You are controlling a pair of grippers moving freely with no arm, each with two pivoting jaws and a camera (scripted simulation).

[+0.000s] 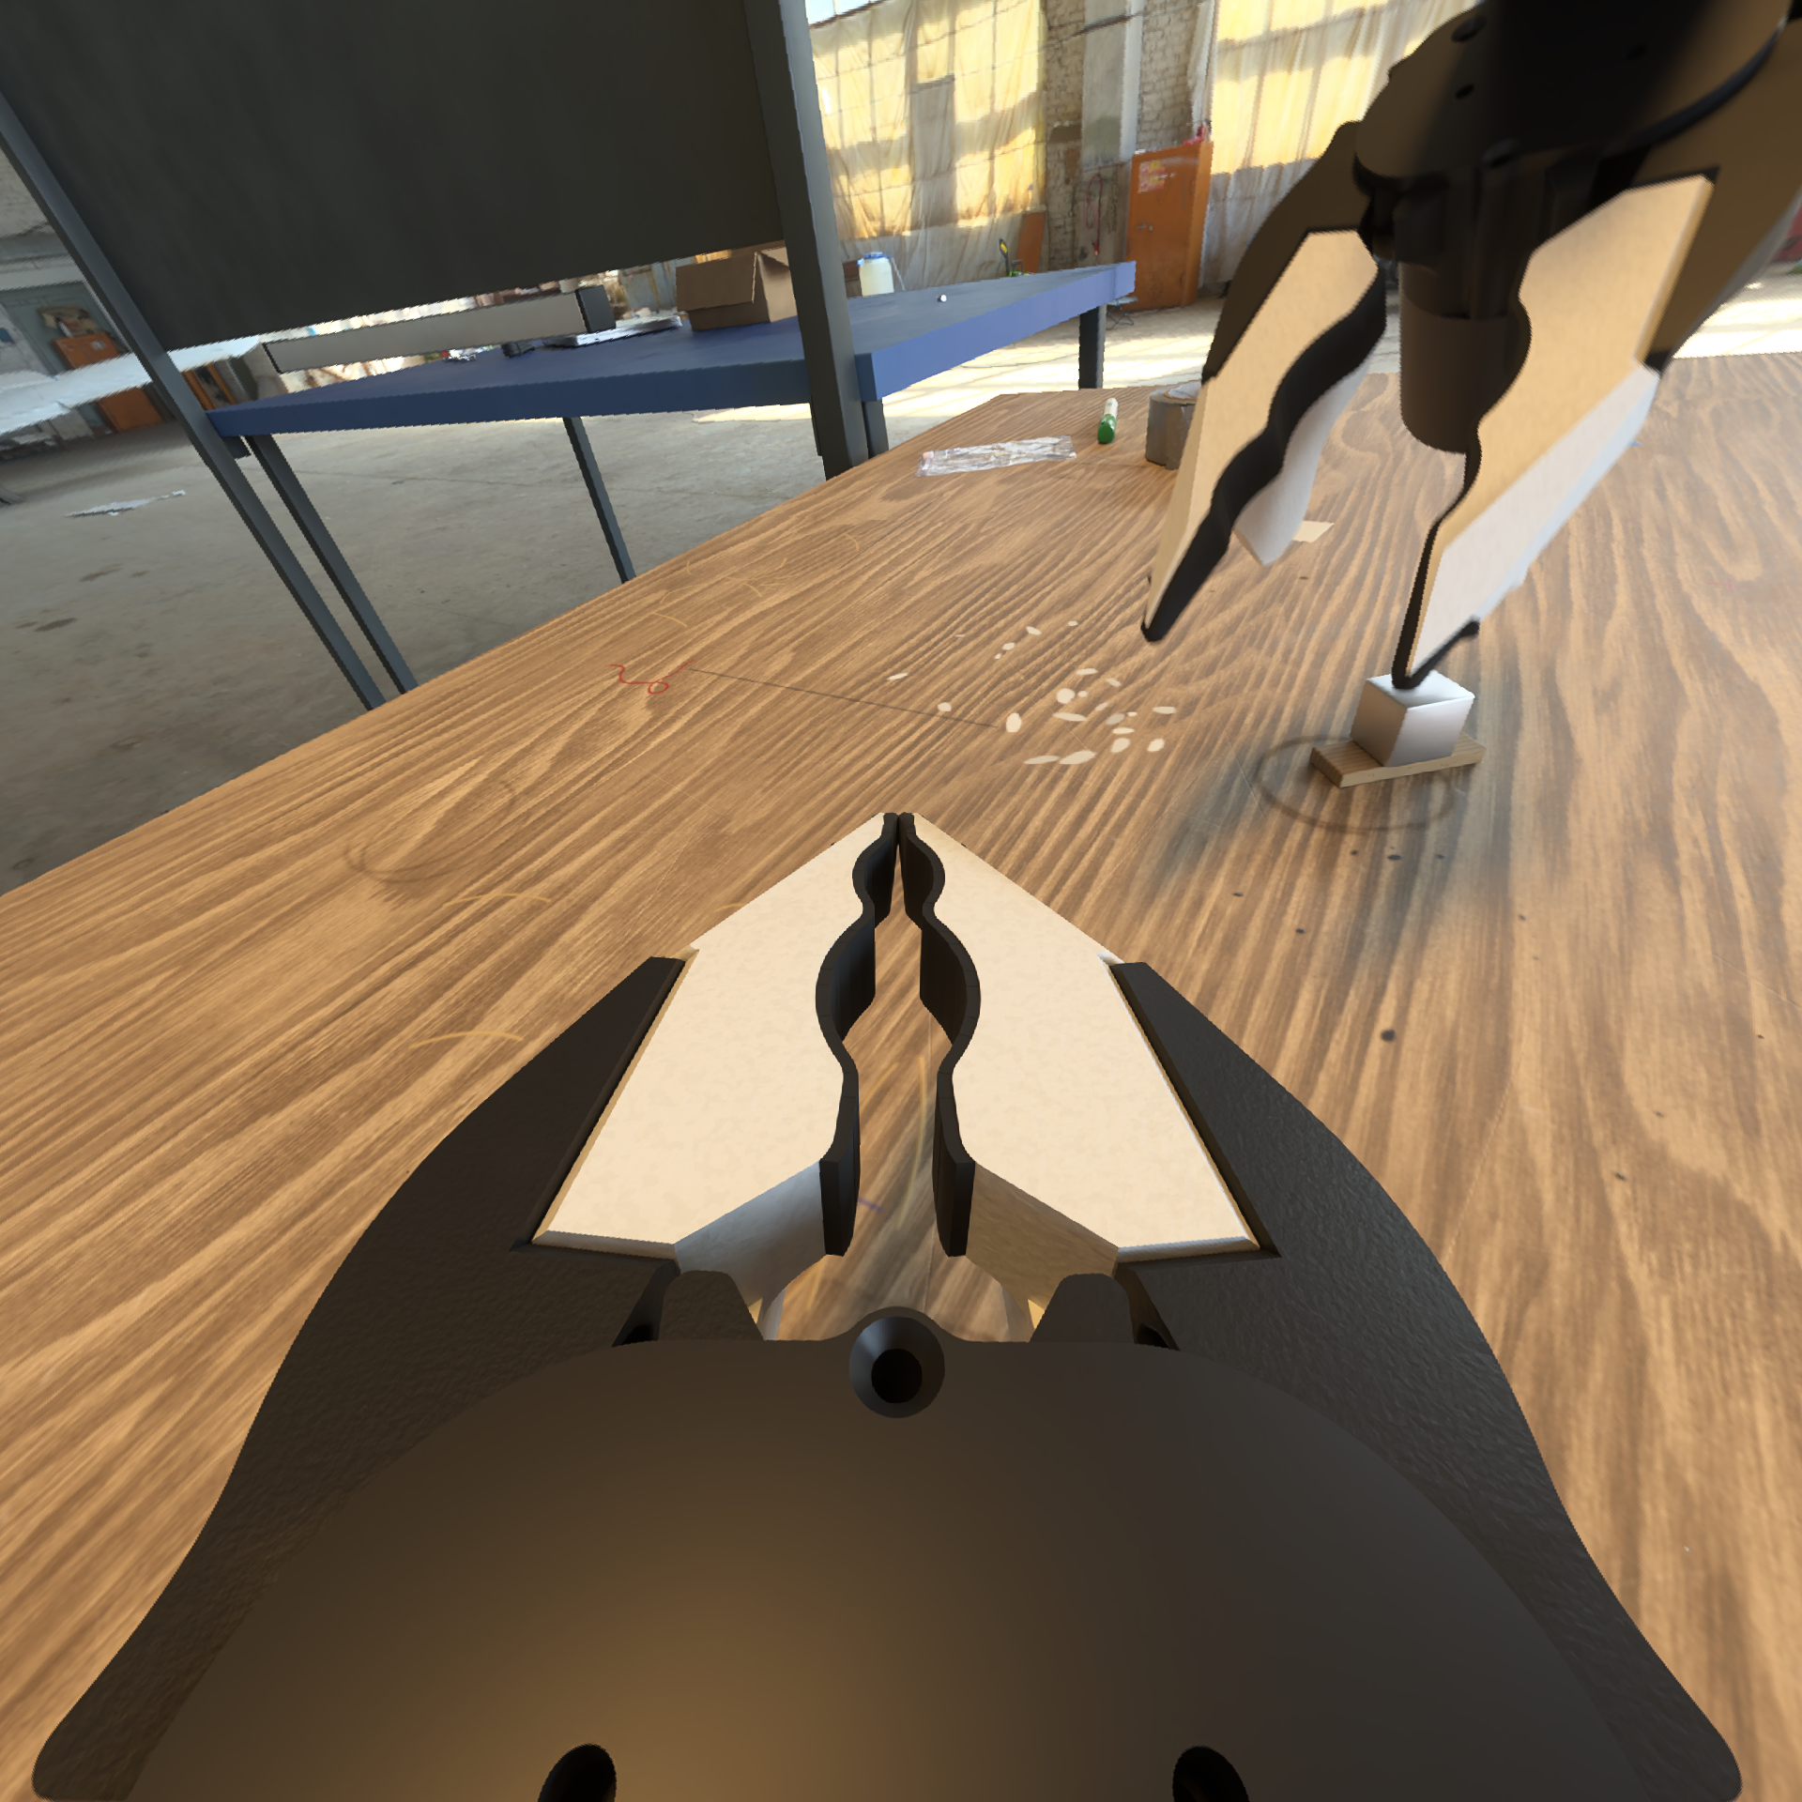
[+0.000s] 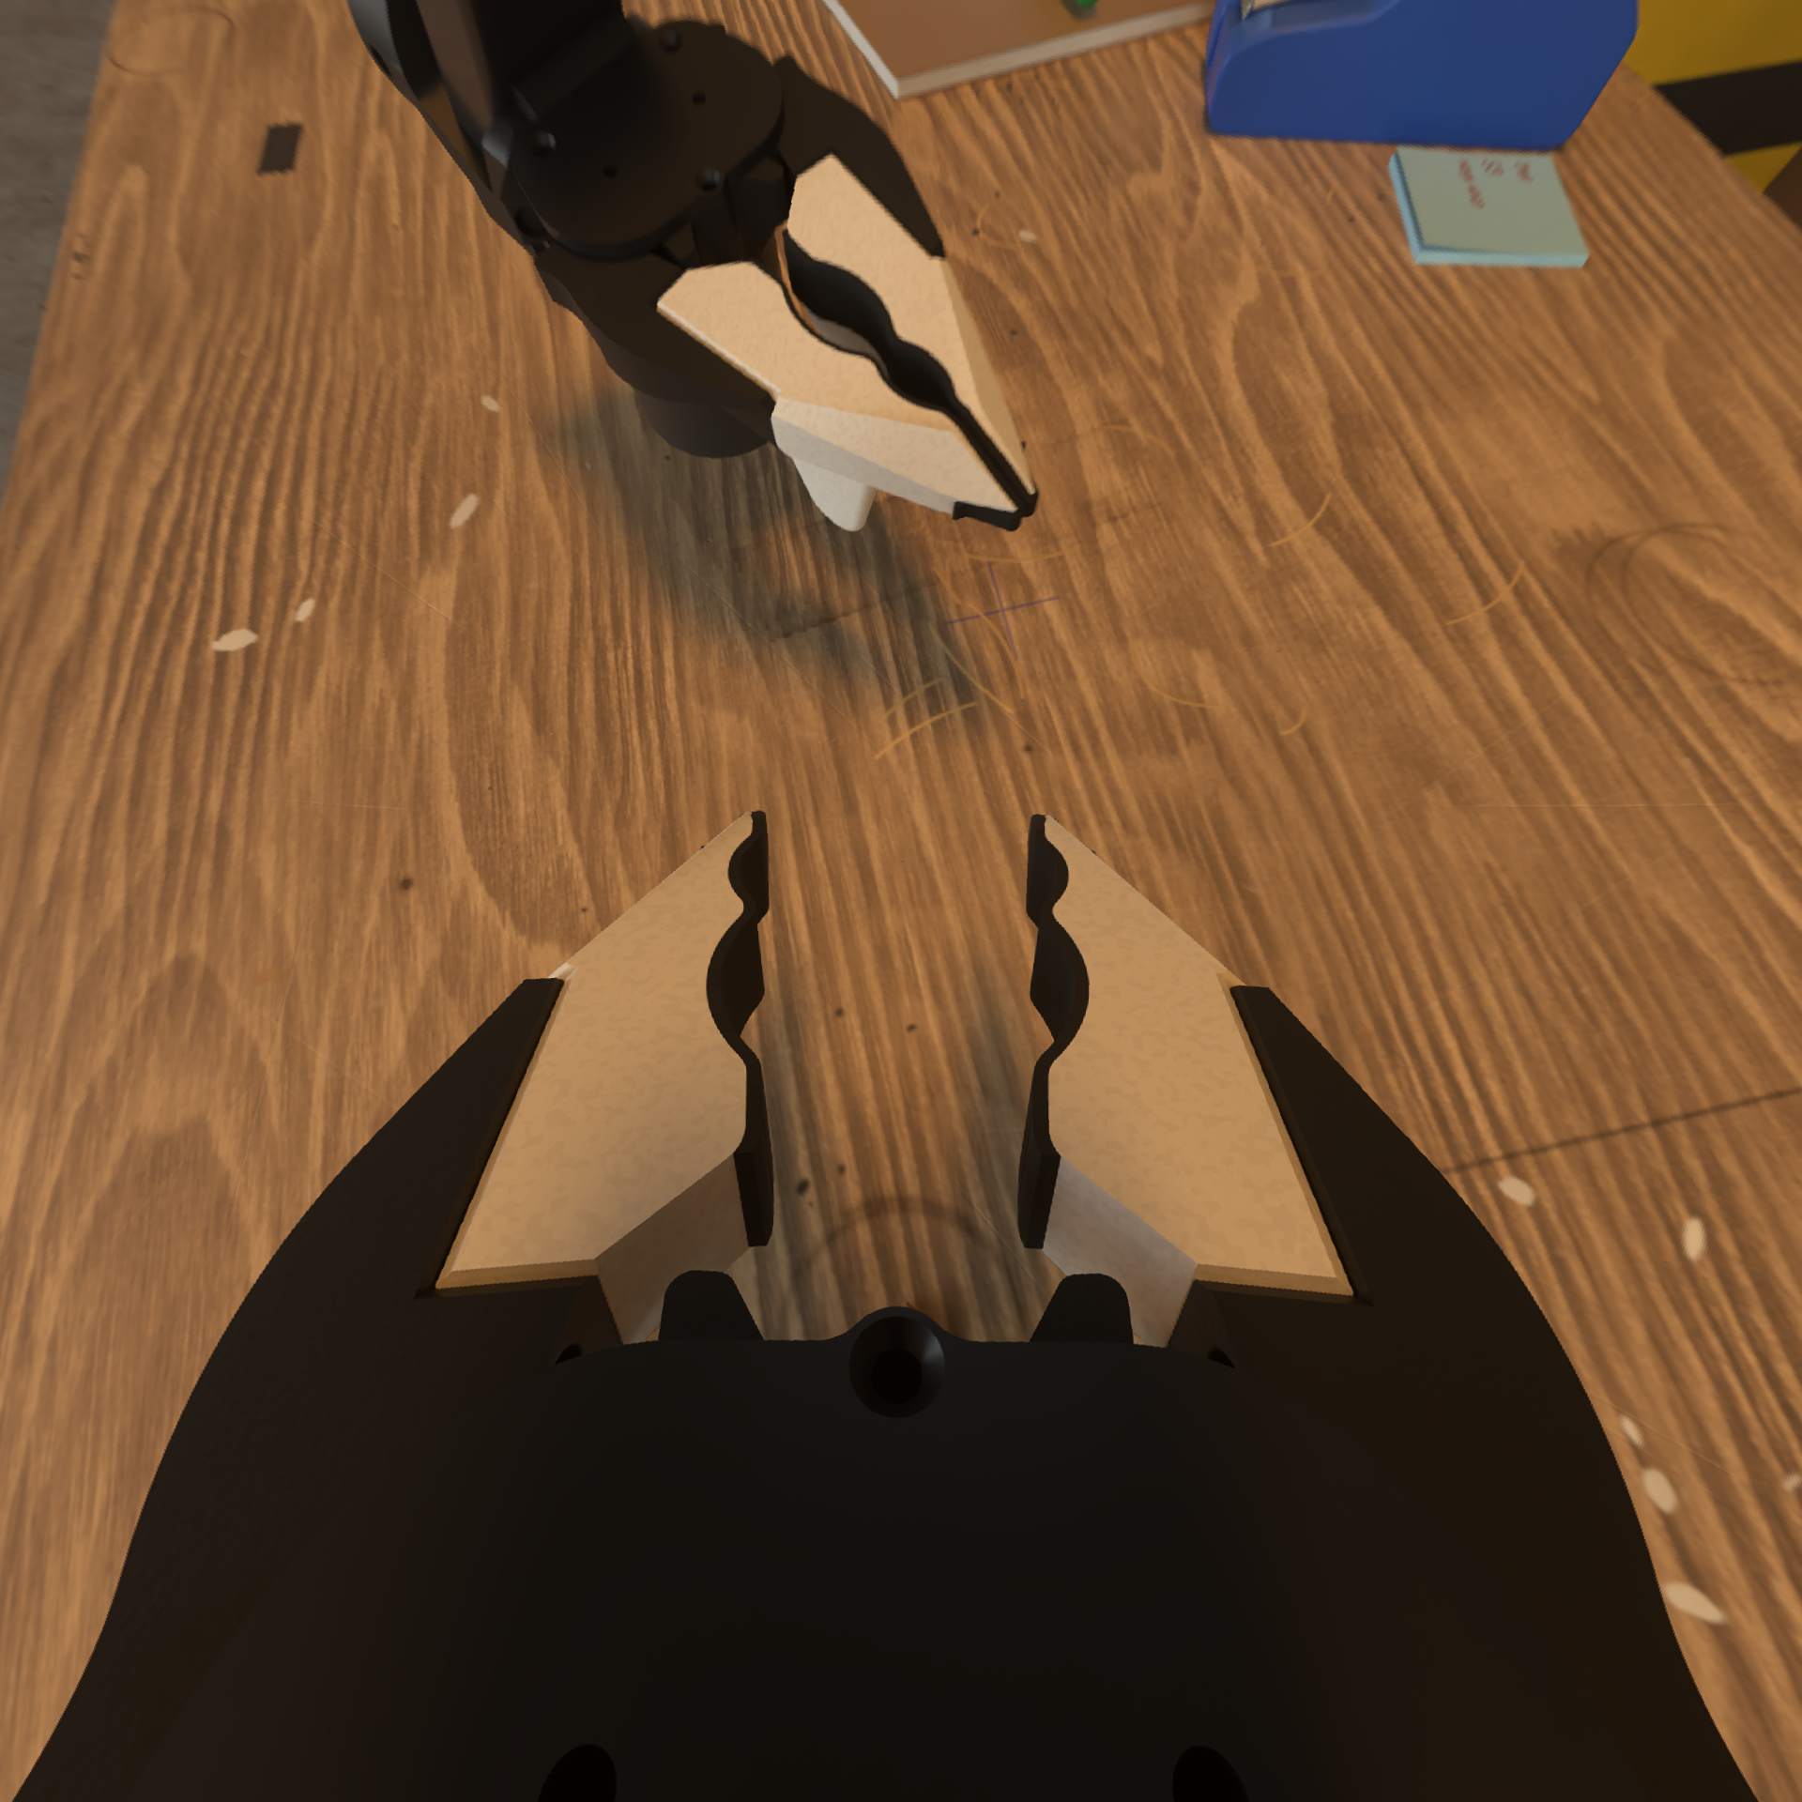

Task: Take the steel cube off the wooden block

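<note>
In the left wrist view a small steel cube (image 1: 1414, 726) sits on a thin wooden block (image 1: 1396, 767) on the wooden table (image 1: 683, 975), far right of middle. My right gripper (image 1: 1282, 653) hangs open above it. One of its fingertips (image 1: 1414, 673) is at the cube's top and the other is out to the left, over bare table. My left gripper (image 1: 898, 824) is shut and empty, low over the table, well short and left of the cube. In the right wrist view the right gripper (image 2: 897, 824) is open and empty, the left gripper (image 2: 1014, 512) is beyond it, and the cube does not show.
A green marker (image 1: 1107, 421), a grey tape roll (image 1: 1170, 429) and a clear plastic bag (image 1: 995, 456) lie at the far end. The table's left edge drops to the floor beside a blue table (image 1: 683, 375). A blue box (image 2: 1414, 68) and a notepad (image 2: 1487, 210) lie behind the left gripper.
</note>
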